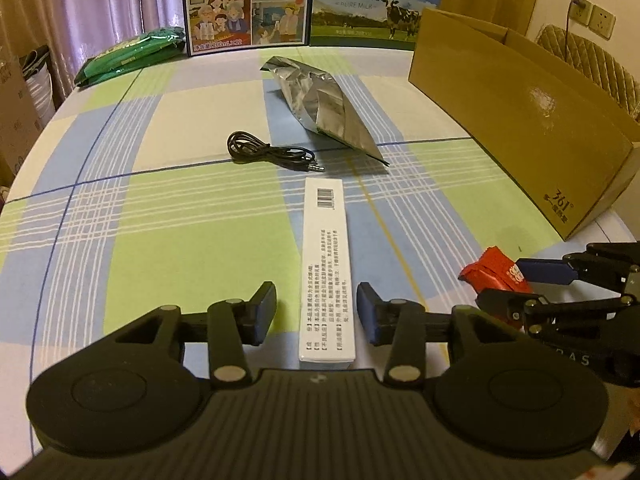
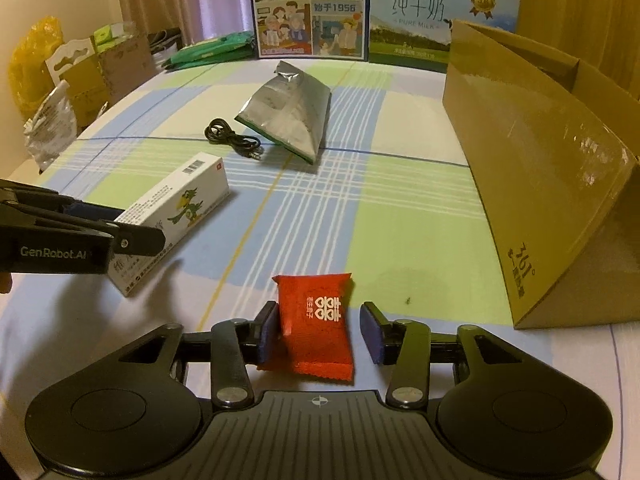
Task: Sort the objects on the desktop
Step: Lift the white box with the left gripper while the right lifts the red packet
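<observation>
The left gripper (image 1: 316, 312) is low over the table (image 1: 160, 208), its jaws apart on both sides of the near end of the white box (image 1: 325, 264), not yet touching it. The box lies lengthwise along the gripper's line, so the jaws need only to close across its narrow width. The right gripper (image 2: 318, 334) has its jaws apart around the red packet (image 2: 316, 320); the left pad seems to touch the packet, the right pad stands clear. In my judgement both grasps are prepared but not made.

Farther, at about 12 o'clock from the left gripper, the black cable (image 1: 268, 152) lies coiled just beside the silver bag (image 1: 332, 108). Both are untouched.

At 2 o'clock stands the carton (image 1: 520, 120), open at the top and well apart from the box, probably the place for sorted things. Its inside is hidden from both views. At the far edge are milk boxes (image 1: 312, 4) and green packs (image 1: 132, 54).
</observation>
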Tool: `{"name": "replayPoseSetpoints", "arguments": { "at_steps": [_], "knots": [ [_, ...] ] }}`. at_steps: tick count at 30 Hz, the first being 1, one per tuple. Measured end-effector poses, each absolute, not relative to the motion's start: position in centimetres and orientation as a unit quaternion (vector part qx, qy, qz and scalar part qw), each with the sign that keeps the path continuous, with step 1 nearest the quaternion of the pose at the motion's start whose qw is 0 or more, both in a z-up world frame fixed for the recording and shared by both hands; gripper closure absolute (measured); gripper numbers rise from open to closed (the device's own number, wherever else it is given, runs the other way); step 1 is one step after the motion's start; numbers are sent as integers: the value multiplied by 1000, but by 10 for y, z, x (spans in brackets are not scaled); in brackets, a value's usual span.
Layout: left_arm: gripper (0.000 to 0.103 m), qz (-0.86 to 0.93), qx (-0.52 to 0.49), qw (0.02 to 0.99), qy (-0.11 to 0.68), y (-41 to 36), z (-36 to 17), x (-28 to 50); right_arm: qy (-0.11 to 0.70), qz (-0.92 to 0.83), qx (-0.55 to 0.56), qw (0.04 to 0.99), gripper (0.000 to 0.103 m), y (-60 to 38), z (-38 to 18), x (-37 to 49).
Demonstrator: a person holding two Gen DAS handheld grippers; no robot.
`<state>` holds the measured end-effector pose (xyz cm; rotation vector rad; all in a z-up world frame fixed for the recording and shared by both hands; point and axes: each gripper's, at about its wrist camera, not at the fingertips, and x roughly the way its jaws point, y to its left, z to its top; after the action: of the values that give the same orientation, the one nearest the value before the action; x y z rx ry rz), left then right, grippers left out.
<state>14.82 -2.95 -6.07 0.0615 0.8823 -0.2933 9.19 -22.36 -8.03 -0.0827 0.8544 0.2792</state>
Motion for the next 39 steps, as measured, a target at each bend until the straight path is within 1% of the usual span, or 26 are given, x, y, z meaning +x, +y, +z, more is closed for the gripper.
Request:
{"name": "replayPoseSetpoints", "arguments": {
  "at_steps": [5,16,19,21,30,31,35,39],
  "knots": [
    [64,-147,12,892,427,-30,-62,159,408,139,-44,901,61,-218,-82,94],
    [66,-143,31,888,437,-42,-73,171,405,144,-53,902,61,-214,-84,98],
    [73,-137,37,889,436,-42,-74,171,405,144,-54,901,61,-214,-84,98],
    [81,-136,48,889,434,-43,-74,170,405,144,-54,901,61,-214,-84,98],
    [82,-141,46,890,431,-42,-71,168,409,133,-54,901,61,-216,-85,99],
    [82,-141,46,891,430,-42,-71,167,409,133,-54,901,62,-216,-84,99],
    [82,-142,46,892,428,-42,-69,166,409,132,-56,901,74,-216,-83,98],
    [81,-144,45,891,428,-43,-69,165,397,124,-57,908,76,-217,-79,97]
  ]
}}
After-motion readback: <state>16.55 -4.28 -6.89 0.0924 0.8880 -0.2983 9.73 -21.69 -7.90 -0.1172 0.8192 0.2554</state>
